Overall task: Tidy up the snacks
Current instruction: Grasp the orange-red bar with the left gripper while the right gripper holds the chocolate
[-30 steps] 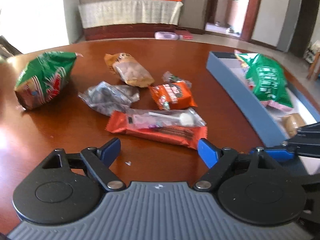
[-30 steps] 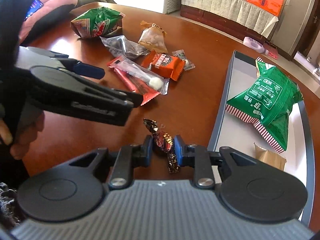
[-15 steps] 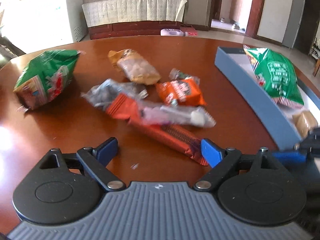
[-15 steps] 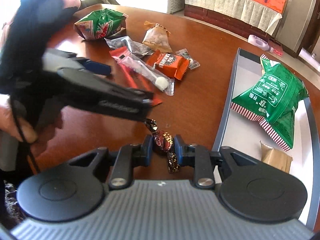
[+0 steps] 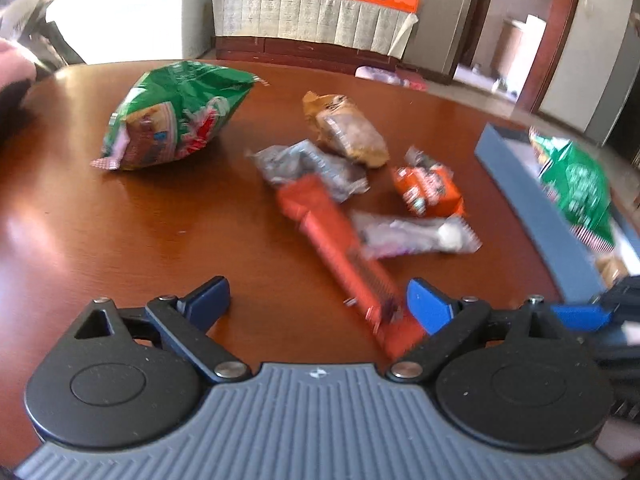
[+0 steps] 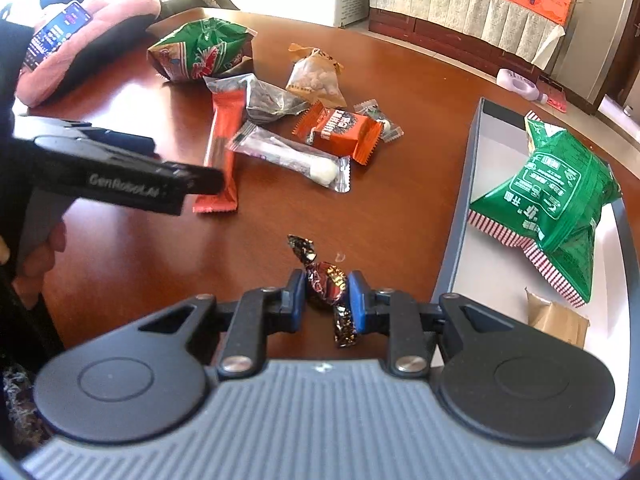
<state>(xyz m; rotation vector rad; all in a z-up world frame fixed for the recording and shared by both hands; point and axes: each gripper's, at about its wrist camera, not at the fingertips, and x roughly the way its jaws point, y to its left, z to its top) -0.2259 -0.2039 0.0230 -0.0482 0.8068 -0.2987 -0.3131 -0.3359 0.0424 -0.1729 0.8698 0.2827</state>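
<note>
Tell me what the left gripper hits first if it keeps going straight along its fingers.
Probably the long red wrapper: the left gripper, jaws opening, has its near end by the right finger. Depth unclear.

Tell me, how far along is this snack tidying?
Done: a green snack bag and brown packet lie in the grey box. In hand: the right tongs pinch a dark foil candy. Left: the long red bar by the opening left tongs, plus other wrappers on the table.

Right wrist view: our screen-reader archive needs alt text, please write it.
The right tool pinches a dark foil candy above a brown table. Loose snack packets lie beyond, and a grey tray at right holds a green bag.
</note>
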